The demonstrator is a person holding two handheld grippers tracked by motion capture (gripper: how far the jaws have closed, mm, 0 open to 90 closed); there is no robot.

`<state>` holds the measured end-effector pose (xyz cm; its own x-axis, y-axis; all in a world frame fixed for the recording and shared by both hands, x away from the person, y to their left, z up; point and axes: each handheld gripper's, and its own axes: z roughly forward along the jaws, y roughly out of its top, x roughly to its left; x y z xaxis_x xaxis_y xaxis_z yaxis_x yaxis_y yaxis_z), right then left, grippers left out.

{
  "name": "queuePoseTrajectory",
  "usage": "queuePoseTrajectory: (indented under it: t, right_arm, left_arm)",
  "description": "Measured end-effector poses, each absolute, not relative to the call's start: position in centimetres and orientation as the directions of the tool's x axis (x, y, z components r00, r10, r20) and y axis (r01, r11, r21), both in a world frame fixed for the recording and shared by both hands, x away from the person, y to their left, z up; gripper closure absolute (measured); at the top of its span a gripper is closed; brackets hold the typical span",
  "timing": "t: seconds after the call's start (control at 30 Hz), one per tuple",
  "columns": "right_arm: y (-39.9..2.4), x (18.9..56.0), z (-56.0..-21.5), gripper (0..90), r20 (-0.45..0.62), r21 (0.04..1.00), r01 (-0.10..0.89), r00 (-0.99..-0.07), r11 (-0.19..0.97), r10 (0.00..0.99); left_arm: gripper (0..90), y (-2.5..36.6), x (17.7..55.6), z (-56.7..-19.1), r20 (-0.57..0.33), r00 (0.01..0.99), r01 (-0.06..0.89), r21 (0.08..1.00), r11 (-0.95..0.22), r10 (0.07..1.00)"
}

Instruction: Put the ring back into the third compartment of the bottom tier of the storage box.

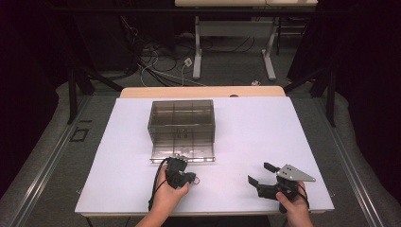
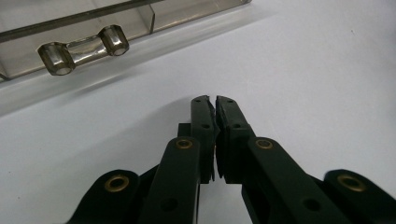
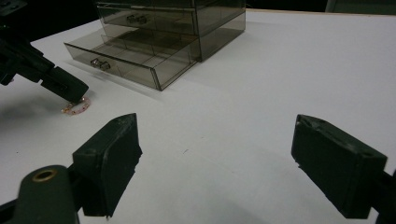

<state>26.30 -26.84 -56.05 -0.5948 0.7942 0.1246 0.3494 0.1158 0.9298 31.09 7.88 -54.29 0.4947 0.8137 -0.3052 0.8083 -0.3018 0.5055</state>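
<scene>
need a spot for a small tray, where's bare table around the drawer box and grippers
Free: the white table right of the drawer box, and its left strip beside the box. Crowded: the near edge, where the open bottom drawer, the shut left gripper at a small bracelet, and the open right gripper sit.

One smoky drawer cabinet point(image 1: 182, 124) stands at twelve o'clock on the single white table point(image 1: 265, 137), with one drawer point(image 3: 126, 58) pulled open. One small beaded bracelet point(image 3: 75, 107) lies at seven o'clock, and two grippers, the left gripper point(image 1: 182, 176) and the right gripper point(image 1: 262, 174), sit at six and five o'clock.
</scene>
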Motion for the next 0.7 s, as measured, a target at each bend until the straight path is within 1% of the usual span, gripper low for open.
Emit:
queuePoseTrajectory:
  t: [0.3,0.33,0.5,0.7]
  right_arm:
    - [-26.8,26.3,-56.1,14.9,0.123,0.931,0.347,-0.598,0.117,0.792]
    - [-26.8,26.3,-56.1,14.9,0.121,0.931,0.345,-0.599,0.118,0.791]
    - [-26.8,26.3,-56.1,14.9,0.123,0.929,0.351,-0.596,0.120,0.794]
    - [-26.8,26.3,-56.1,14.8,0.121,0.930,0.348,-0.600,0.121,0.791]
  left_arm:
    - [87.2,7.8,31.0,-53.7,-0.297,0.507,0.798,0.516,-0.310,0.809]
    - [87.2,7.7,30.9,-53.6,-0.305,0.495,0.803,0.518,-0.295,0.814]
    - [87.2,7.8,31.1,-53.1,-0.292,0.516,0.791,0.524,-0.316,0.805]
    - [87.2,7.7,31.2,-52.6,-0.298,0.505,0.790,0.537,-0.295,0.810]
